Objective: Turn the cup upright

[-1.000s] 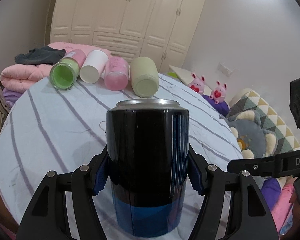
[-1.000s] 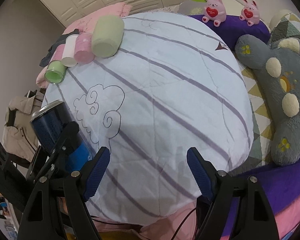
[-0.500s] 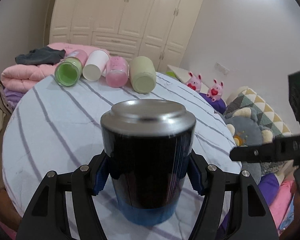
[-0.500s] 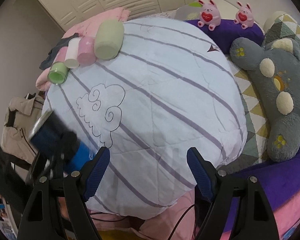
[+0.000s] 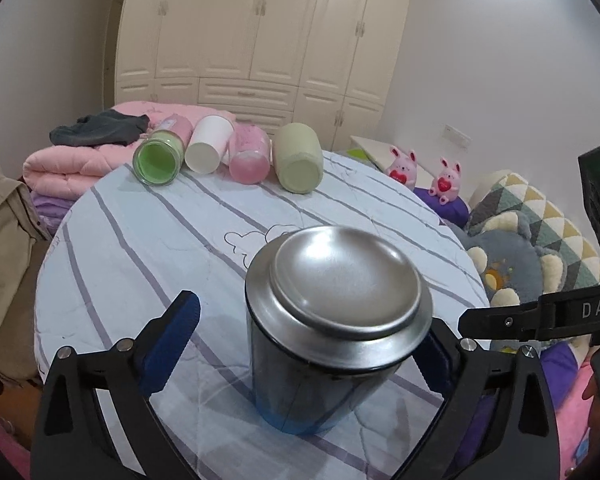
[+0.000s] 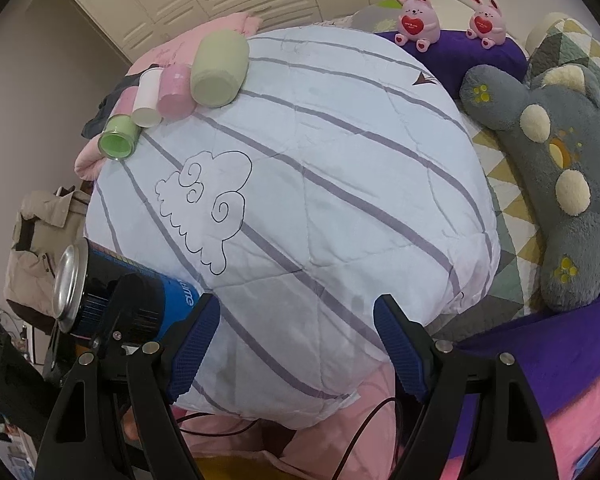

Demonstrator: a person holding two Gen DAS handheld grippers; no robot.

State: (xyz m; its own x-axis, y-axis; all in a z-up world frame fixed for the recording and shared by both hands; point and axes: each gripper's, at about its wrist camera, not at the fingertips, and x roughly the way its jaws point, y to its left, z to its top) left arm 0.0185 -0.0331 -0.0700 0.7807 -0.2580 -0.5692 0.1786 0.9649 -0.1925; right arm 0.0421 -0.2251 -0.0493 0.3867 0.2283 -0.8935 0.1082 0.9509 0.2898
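A black and blue steel cup (image 5: 332,344) stands on the striped cloth of the round table (image 5: 148,248) with its steel end up and blue end down. My left gripper (image 5: 300,344) is open around it; the left pad (image 5: 172,332) stands clear of the cup's side, and the right pad is mostly hidden behind the cup. In the right wrist view the cup (image 6: 116,292) shows at the table's near left edge with the left gripper around it. My right gripper (image 6: 296,344) is open and empty over the table's near edge.
Several cups lie on their sides in a row at the table's far edge: green (image 5: 158,158), white (image 5: 208,144), pink (image 5: 250,156), pale green (image 5: 298,158). Folded pink blankets (image 5: 60,164) lie beyond. A grey plush toy (image 6: 560,184) lies to the right.
My left gripper has opened and let go of the cup, which now stands on the cloth. The left wrist view has risen and looks down on the cup's steel end.
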